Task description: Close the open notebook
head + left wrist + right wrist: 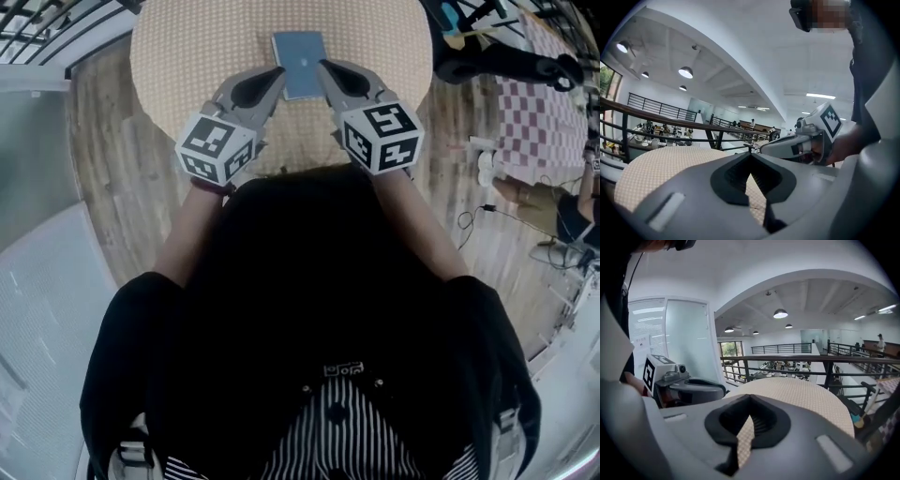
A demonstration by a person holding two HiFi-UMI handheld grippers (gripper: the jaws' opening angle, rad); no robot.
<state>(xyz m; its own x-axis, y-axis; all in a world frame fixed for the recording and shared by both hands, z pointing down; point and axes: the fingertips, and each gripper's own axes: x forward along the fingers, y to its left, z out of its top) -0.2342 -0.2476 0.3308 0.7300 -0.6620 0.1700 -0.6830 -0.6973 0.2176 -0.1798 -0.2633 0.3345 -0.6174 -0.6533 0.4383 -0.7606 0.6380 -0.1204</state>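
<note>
A blue notebook [302, 56] lies closed and flat on the round woven-top table [187, 56], near its far middle. Both grippers hang in the air over the table's near side, their tips pointing at the notebook from either side, and neither touches it. My left gripper [279, 77] is shut with nothing between its jaws; in its own view the tips [751, 154] meet above the tabletop. My right gripper [323, 67] is also shut and empty, its tips [749, 397] closed over the table. Neither gripper view shows the notebook.
A black railing [787, 359] runs behind the table. To the right stand a red-checked tablecloth [539, 112] and a black bag [497, 61]. White shoes [485, 161] and cables [478, 217] lie on the wooden floor at the right.
</note>
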